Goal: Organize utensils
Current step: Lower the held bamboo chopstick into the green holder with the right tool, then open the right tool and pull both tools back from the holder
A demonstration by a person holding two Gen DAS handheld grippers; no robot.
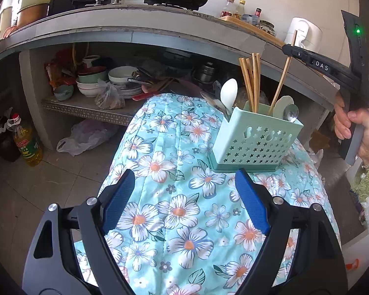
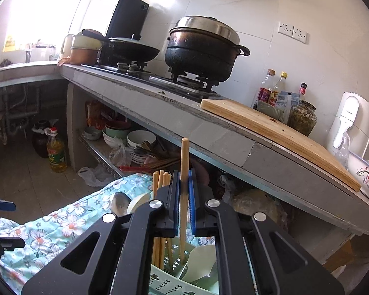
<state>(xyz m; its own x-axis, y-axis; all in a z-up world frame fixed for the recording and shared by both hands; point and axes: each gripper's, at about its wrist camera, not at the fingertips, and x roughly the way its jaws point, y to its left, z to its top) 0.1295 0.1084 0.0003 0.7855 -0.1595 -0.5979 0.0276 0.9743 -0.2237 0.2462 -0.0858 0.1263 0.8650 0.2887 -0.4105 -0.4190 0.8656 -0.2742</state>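
Note:
A mint green perforated utensil holder [image 1: 254, 140] stands on a floral quilted cloth [image 1: 174, 196]. It holds several wooden chopsticks [image 1: 252, 81], a white spoon [image 1: 229, 93] and a metal spoon [image 1: 290, 113]. My right gripper [image 2: 184, 204] is shut on a single chopstick [image 2: 184, 162] whose lower end is inside the holder [image 2: 169, 285]; it also shows in the left wrist view [image 1: 289, 49] above the holder. My left gripper [image 1: 184, 196] is open and empty, low over the cloth in front of the holder.
A concrete counter [image 2: 160, 103] carries a gas stove with a wok [image 2: 130, 49] and a black pot [image 2: 201, 51], a wooden cutting board [image 2: 270, 127] and bottles. A shelf under it holds bowls [image 1: 120, 78]. An oil bottle [image 1: 28, 145] stands on the floor.

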